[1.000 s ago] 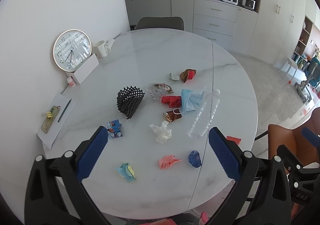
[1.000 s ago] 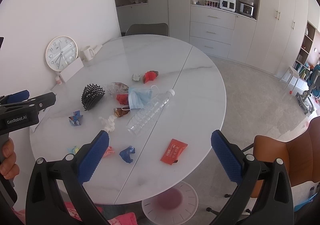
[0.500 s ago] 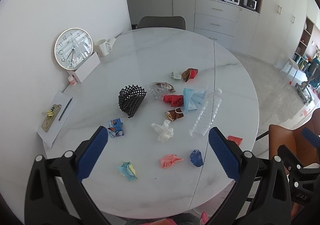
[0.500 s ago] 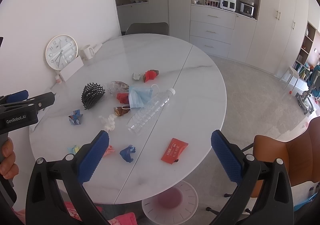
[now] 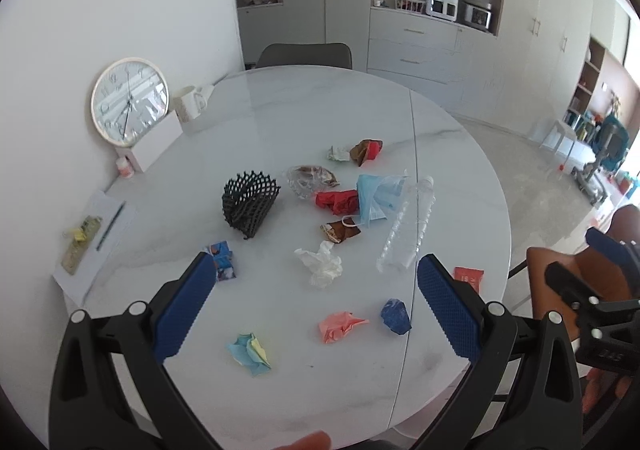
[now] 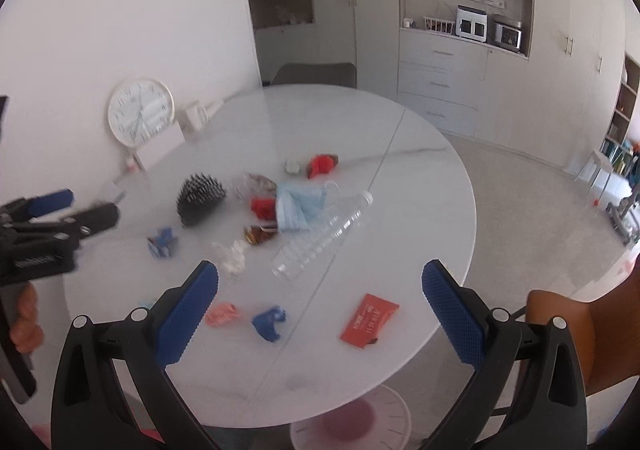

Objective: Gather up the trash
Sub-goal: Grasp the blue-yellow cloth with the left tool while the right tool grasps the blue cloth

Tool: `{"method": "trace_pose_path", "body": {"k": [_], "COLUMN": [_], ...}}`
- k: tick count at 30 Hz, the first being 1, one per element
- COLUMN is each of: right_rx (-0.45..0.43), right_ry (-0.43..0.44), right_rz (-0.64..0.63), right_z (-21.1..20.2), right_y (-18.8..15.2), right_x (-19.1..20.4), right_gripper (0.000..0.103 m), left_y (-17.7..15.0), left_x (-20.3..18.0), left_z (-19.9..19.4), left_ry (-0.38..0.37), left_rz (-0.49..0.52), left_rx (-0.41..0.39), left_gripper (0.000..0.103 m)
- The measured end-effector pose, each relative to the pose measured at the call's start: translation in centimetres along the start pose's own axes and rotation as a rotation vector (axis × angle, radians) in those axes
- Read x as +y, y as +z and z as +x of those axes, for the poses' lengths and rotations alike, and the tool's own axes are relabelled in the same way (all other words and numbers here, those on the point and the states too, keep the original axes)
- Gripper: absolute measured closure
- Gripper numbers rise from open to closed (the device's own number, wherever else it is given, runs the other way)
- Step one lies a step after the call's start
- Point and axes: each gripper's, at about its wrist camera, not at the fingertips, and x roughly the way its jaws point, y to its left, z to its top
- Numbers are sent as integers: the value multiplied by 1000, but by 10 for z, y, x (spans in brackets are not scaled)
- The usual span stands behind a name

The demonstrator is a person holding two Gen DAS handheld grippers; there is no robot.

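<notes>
Trash lies scattered on the round white marble table: a clear plastic bottle, a blue face mask, red wrapper, white tissue, pink paper, blue wad, light blue and yellow paper, a red packet. A black mesh basket lies tipped on its side. My left gripper is open and empty above the near edge. My right gripper is open and empty, over the red packet side.
A wall clock, a white box and mug stand at the table's far left. Paper with a pen lies at the left edge. An orange chair is at right, a grey chair behind. The view is blurred in the right wrist.
Both grippers have moved a little forward and closer to the table; the right wrist view is now motion-blurred. Nothing on the table has moved.
</notes>
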Motion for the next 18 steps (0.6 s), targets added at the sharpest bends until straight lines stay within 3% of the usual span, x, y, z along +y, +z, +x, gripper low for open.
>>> {"method": "trace_pose_path", "body": {"k": [8, 18], "right_rx": [107, 234], "right_ry": [64, 135], "right_rz": [-29, -39], "right_z": [69, 153], "right_y": [-35, -86], "right_x": [21, 41], "right_gripper": [2, 2], "left_y": [-42, -117], "left_x": [29, 79], "left_z": [36, 118], "left_ry": [75, 162], "left_rz": [-6, -20], "left_rx": [49, 222], "left_gripper": [6, 7]}}
